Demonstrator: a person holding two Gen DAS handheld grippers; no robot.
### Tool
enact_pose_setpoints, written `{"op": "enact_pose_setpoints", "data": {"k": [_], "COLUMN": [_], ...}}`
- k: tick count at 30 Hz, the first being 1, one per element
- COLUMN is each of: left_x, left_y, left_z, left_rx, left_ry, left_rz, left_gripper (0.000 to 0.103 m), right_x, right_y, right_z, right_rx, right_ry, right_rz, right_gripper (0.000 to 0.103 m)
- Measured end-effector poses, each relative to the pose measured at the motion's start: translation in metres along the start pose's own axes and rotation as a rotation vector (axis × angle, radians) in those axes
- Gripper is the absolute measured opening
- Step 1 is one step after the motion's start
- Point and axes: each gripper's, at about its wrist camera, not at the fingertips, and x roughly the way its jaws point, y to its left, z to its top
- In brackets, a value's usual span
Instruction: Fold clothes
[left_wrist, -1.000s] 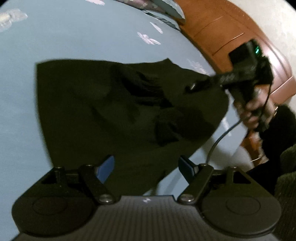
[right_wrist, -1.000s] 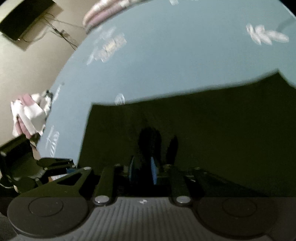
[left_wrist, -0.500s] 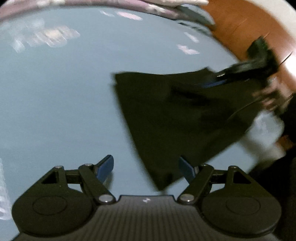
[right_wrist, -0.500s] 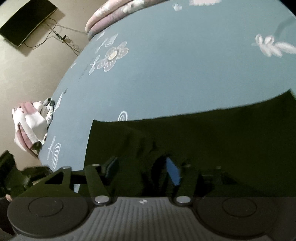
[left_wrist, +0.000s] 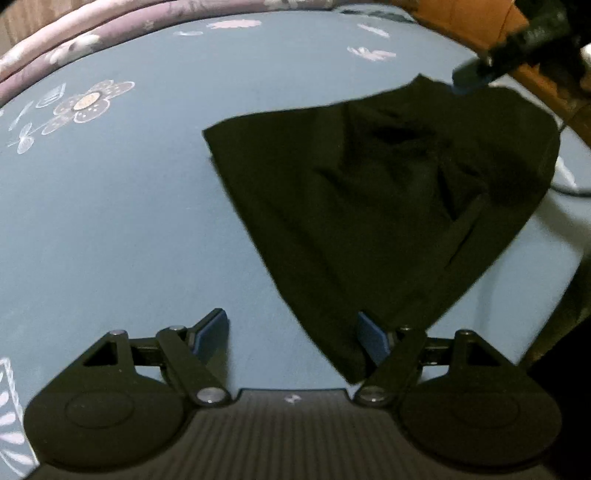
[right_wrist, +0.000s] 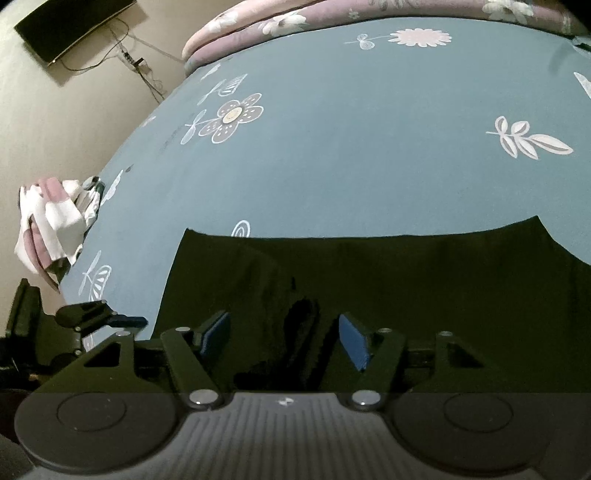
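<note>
**Both grippers let go while the dark garment lies flat on the bed**

The dark garment (left_wrist: 376, 206) lies spread on the blue flowered bedsheet (left_wrist: 122, 229), near the edge of the bed, with one straight hem running across the right wrist view and a narrower corner reaching toward the left gripper. It looks laid out this way so its outline can be read before a fold: the edges are mostly straight, though a few wrinkles and a raised crease show near its middle.

The left gripper (left_wrist: 291, 334) hovers with its jaws spread wide. Its right finger sits just above the garment's near corner, and nothing is pinched; the wide stance suits lining up on that corner for a fresh grasp.

The right gripper (right_wrist: 282, 338) has just been opening, and its jaws now stand apart over the cloth with only loose fabric beneath them, no pad pressing it. That release probably leaves the edge where it was meant to rest. In the left wrist view the same gripper appears at the garment's far corner, just above it.

A crumpled pink-and-white cloth (right_wrist: 51, 225) sits at the far side of the bed, well apart, likely waiting its turn.

The fold itself seems not yet made; the next move calls for both grippers to take matching corners.
</note>
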Motion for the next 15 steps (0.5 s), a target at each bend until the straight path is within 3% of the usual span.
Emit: {"op": "enact_pose_setpoints", "data": {"k": [3,6,10,15], "left_x": [-0.022,-0.032,-0.022,-0.008], "left_y": [0.007,-0.012,-0.062,-0.093], "left_z": [-0.003,-0.009,-0.022,-0.029], "left_rx": [-0.031,0.061,0.269,0.375], "left_ry": [-0.051,-0.067,-0.091,-0.136], "left_rz": [0.046,0.063,0.090,0.165], "left_gripper": [0.076,0.077,0.078,0.078], "right_x": [0.002,0.010,0.013,0.011], "right_y": [0.005,0.010,0.019,0.030], "right_z": [-0.005,-0.007,-0.011,-0.024], "right_rx": [-0.050,-0.090,-0.115,-0.104], "right_ry": [0.002,0.014,0.019,0.038], "right_rz": [-0.010,-0.019,0.005,0.148], "right_gripper": [0.071,0.073,0.075,0.084]}}
